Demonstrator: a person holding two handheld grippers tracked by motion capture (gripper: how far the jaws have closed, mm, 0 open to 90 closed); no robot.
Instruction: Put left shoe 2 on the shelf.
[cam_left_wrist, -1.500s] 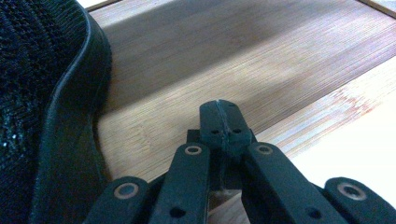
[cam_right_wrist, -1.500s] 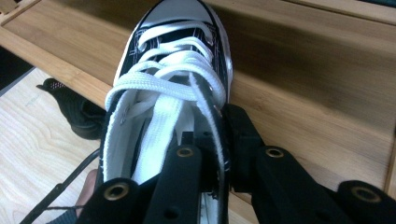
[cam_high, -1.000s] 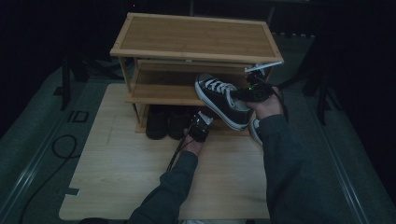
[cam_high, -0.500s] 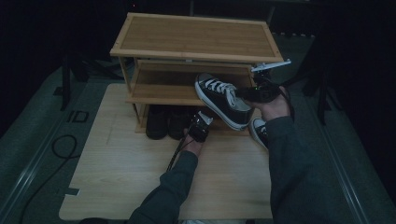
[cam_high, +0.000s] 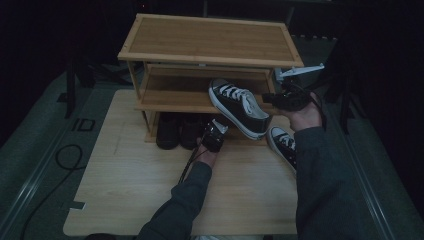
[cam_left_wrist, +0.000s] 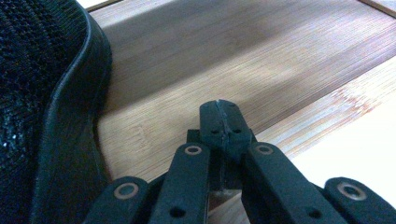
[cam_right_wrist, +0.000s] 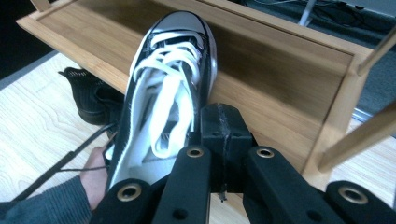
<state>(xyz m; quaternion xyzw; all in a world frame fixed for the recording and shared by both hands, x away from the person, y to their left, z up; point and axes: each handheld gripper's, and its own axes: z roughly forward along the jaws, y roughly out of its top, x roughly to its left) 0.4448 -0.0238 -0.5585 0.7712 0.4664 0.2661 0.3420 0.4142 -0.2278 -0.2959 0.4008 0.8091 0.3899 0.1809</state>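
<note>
While both claws, left (cam_left_wrist: 219, 122) and right (cam_right_wrist: 220, 128), sit pressed together empty, two black-and-white sneakers (cam_high: 239, 106) and two black shoes (cam_high: 168, 131) show.

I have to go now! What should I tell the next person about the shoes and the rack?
Left gripper: shut, empty, low beside the black shoes under the rack.
Right gripper: shut, by the heel of the laced sneaker; a grip can't be confirmed.
Laced sneaker: toe on the middle shelf, heel overhanging.
To do: seat it fully, then shelve the second sneaker on the table.
</note>
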